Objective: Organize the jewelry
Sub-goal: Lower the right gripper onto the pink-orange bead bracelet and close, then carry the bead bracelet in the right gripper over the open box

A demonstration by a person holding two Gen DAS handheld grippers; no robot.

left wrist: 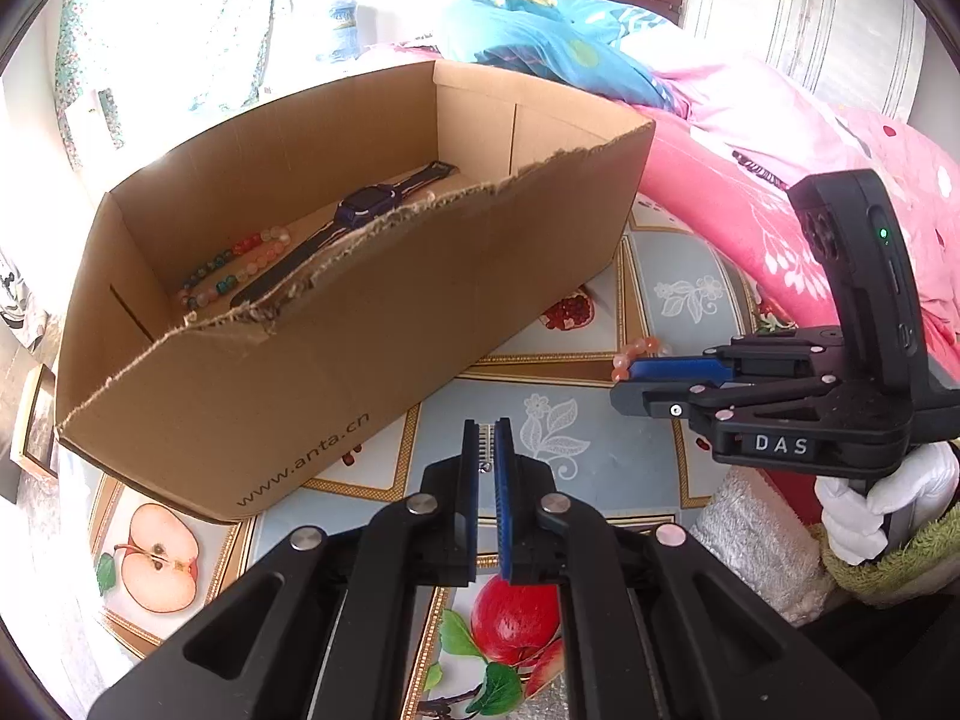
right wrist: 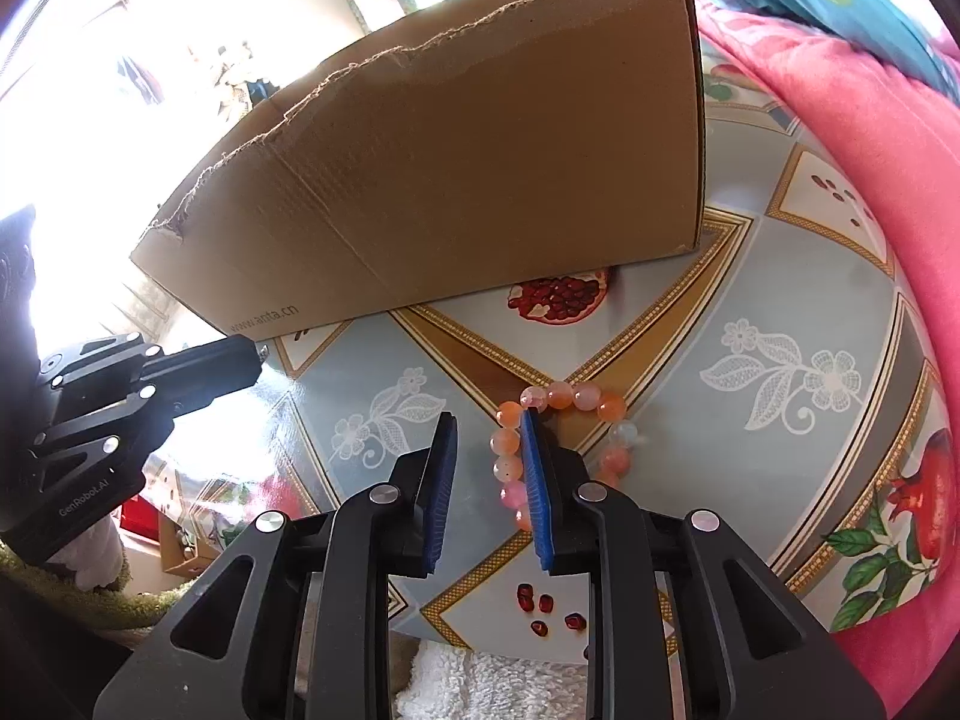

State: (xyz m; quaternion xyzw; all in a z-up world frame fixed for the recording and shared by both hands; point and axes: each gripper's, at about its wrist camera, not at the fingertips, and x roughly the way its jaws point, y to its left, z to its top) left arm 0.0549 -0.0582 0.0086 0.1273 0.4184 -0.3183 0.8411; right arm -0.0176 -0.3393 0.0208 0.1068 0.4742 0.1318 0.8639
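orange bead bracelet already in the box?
No. In the right wrist view the orange bead bracelet lies on the tablecloth outside the cardboard box, at the open right hand-held gripper.

Fruit-print tablecloth (right wrist: 750,312); pink quilt (left wrist: 780,138); blue pillow (left wrist: 540,36).

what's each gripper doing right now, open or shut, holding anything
Left gripper: shut, or nearly so, with nothing clearly held.
Right gripper: open, empty, one finger at the orange bead bracelet on the table.
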